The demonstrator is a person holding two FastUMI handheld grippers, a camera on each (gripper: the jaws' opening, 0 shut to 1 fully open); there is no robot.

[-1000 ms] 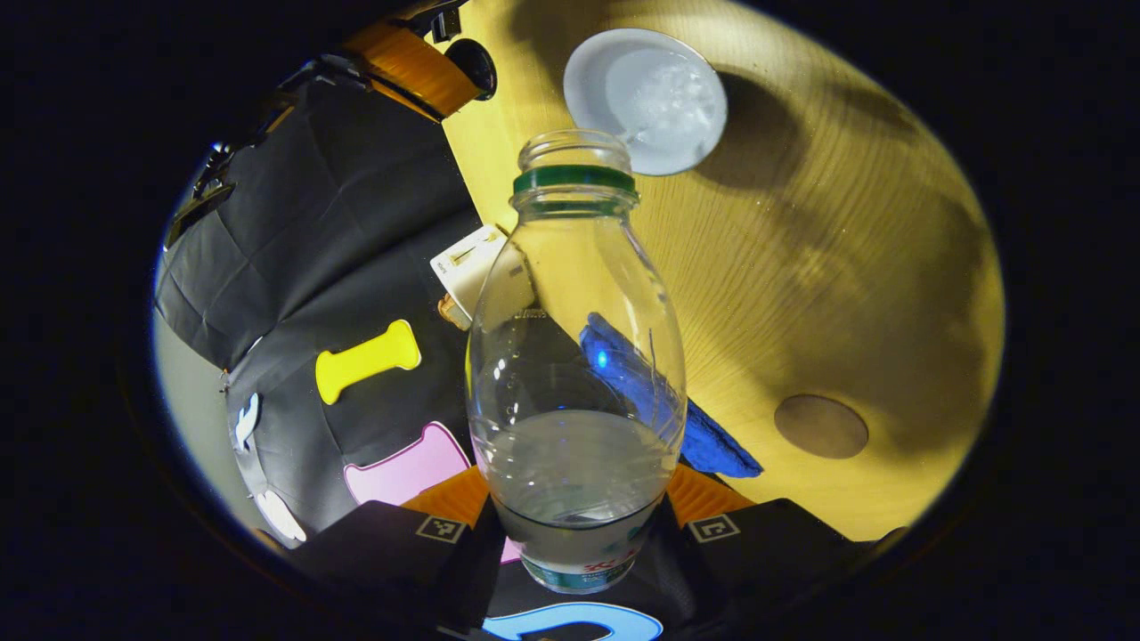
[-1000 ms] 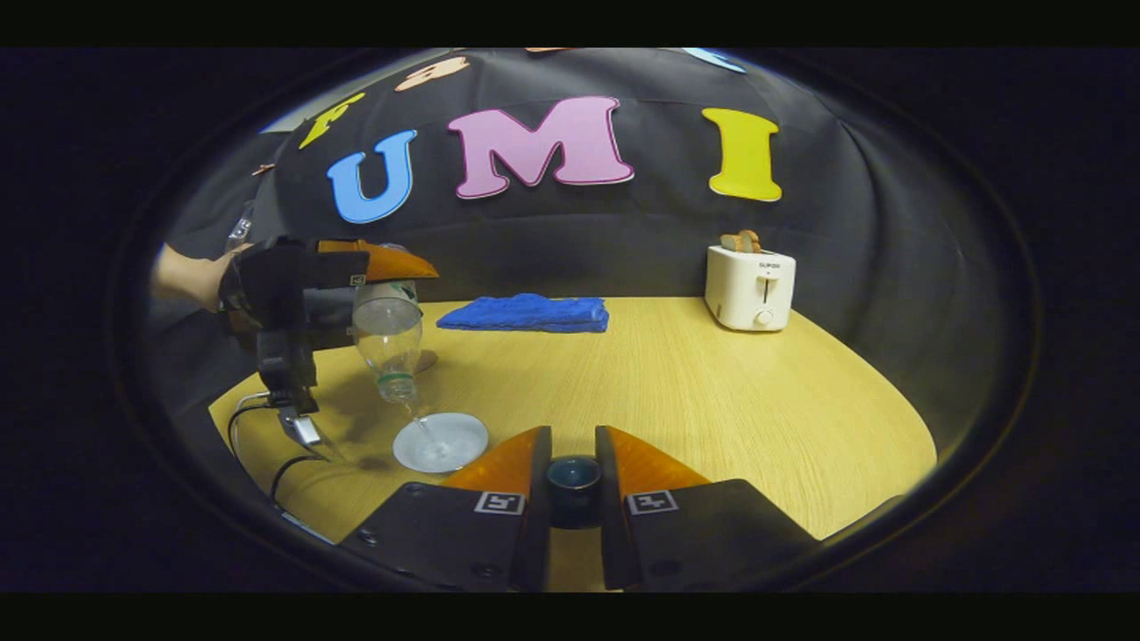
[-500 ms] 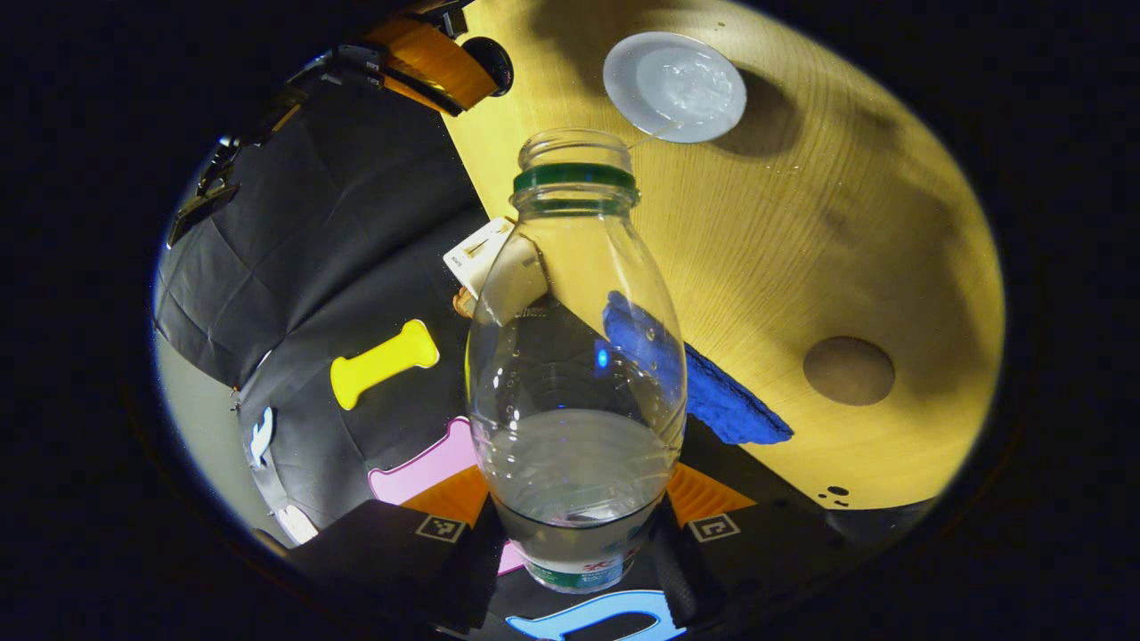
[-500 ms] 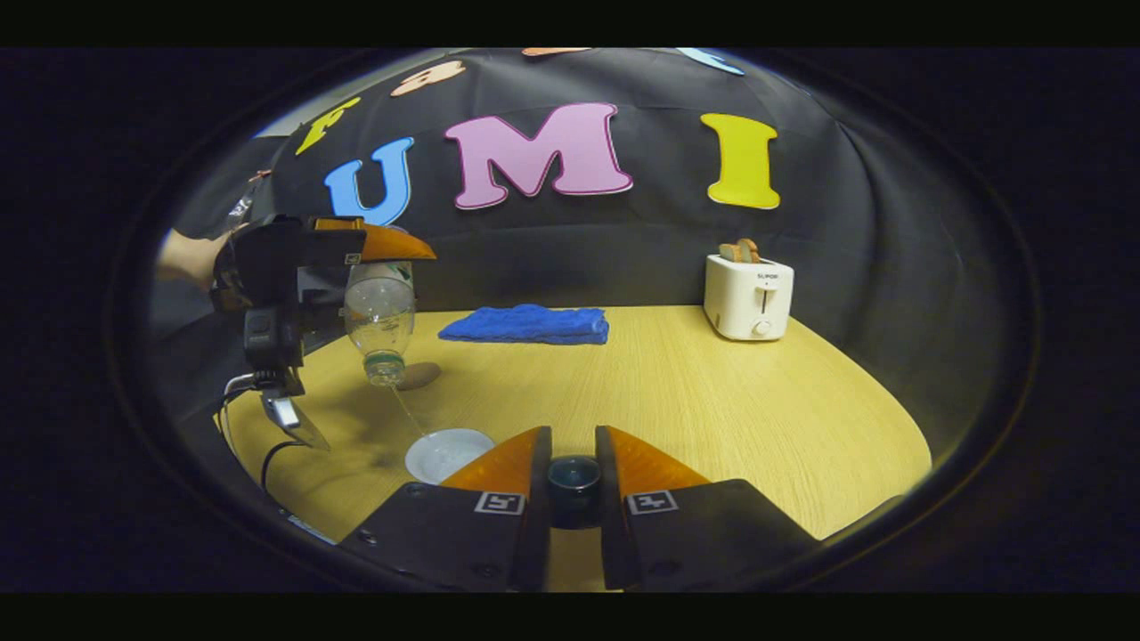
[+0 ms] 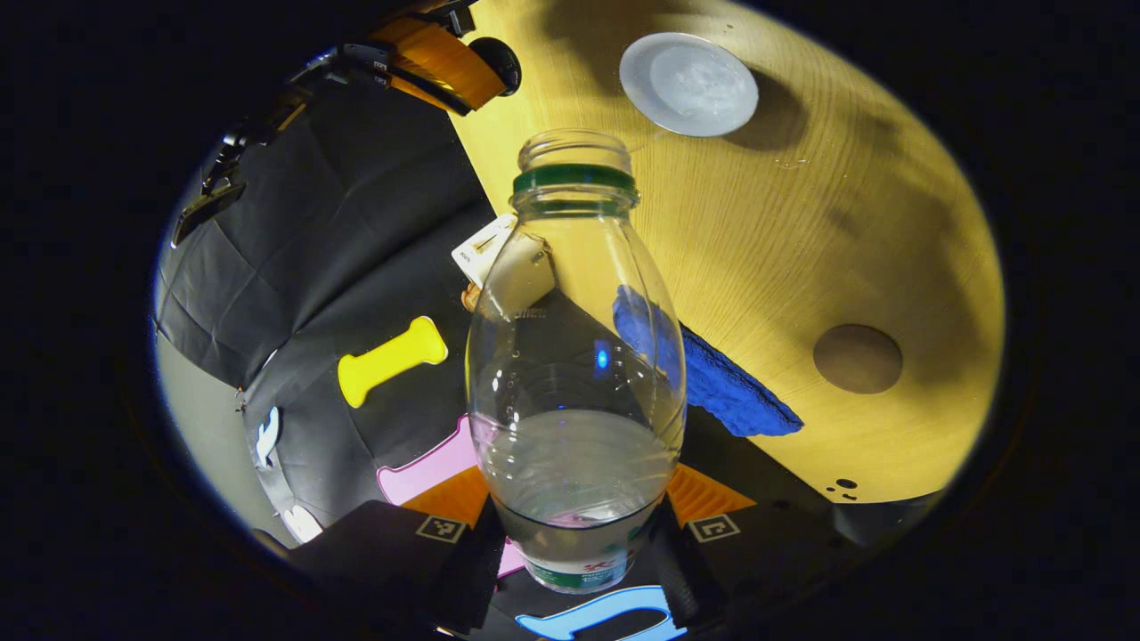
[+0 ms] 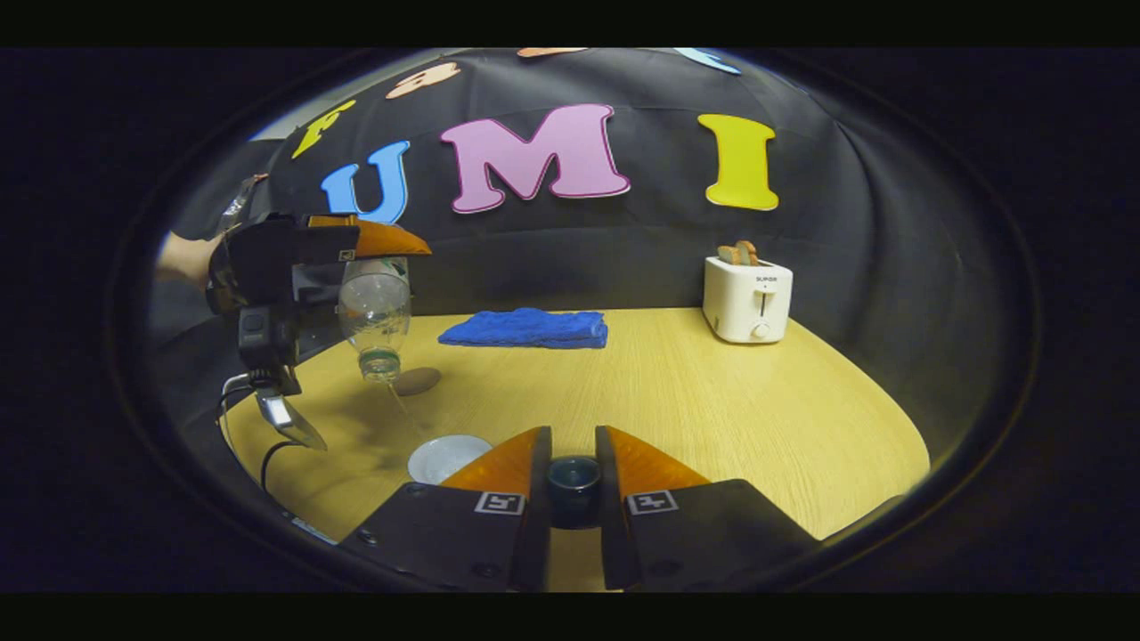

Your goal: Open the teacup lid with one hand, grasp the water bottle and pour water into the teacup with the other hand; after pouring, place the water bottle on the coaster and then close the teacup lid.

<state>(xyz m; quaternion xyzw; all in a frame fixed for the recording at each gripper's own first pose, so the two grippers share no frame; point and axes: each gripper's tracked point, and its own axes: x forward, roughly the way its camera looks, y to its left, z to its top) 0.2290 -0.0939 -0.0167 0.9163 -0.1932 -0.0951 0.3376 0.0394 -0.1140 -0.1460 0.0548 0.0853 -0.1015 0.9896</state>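
My left gripper (image 5: 577,499) is shut on the lower body of a clear water bottle (image 5: 574,356) with a green neck ring, tilted mouth-down; some water lies in it. Beyond its mouth the white teacup (image 5: 688,85) stands open on the table, with a thin thread of water toward it. The round brown coaster (image 5: 858,359) lies off to the right. In the right gripper view my right gripper (image 6: 573,438) is shut on the dark teacup lid (image 6: 573,476), held above the table. There the bottle (image 6: 374,312) hangs in the left gripper (image 6: 392,258), above the teacup (image 6: 443,456) and near the coaster (image 6: 417,381).
A folded blue cloth (image 6: 525,328) lies at the back of the wooden table (image 6: 712,401), and a white toaster (image 6: 748,298) with bread stands at the back right. A cable (image 6: 267,454) trails over the table's left edge. A hand (image 6: 183,263) holds the left gripper.
The bottle has lifted away from the teacup and the stream has thinned. In the left gripper view the cup has slid farther off. The right gripper has held the lid still.
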